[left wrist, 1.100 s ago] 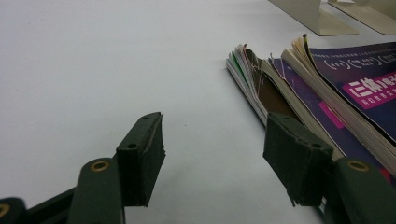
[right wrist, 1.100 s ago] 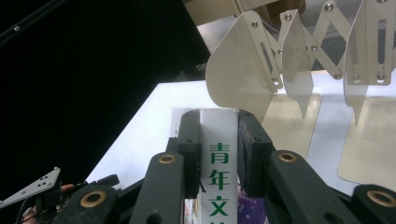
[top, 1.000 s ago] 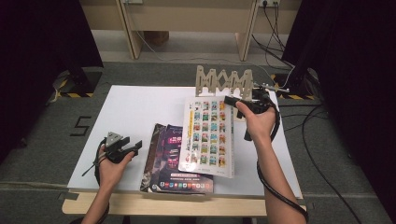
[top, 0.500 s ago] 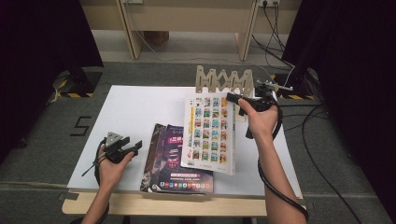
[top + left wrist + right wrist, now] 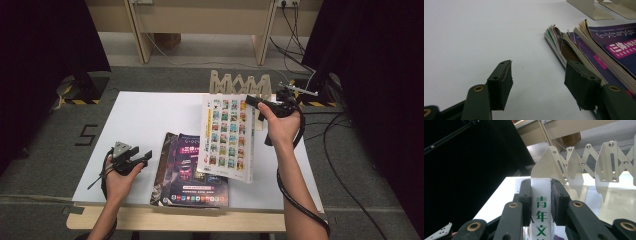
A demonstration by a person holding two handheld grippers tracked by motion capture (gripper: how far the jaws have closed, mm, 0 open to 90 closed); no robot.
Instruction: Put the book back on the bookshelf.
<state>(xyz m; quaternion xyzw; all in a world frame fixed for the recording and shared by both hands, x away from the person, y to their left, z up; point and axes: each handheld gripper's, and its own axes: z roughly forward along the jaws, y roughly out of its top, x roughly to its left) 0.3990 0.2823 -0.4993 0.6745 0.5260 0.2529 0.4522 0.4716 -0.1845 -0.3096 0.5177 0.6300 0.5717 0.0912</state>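
Clamping the spine of a white magazine [image 5: 226,137], the right hand-held gripper [image 5: 256,102] holds it lifted, long axis running toward the wooden accordion rack [image 5: 240,83] just beyond. Farther left, the left hand-held gripper [image 5: 141,156] rests open and empty on the counter [image 5: 145,117], beside the remaining magazines [image 5: 190,172].

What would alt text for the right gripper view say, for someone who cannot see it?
The right claw clamps the white spine of a magazine printed with green Chinese characters. Beyond it a beige accordion-style rack stands on the white table, against black curtains.
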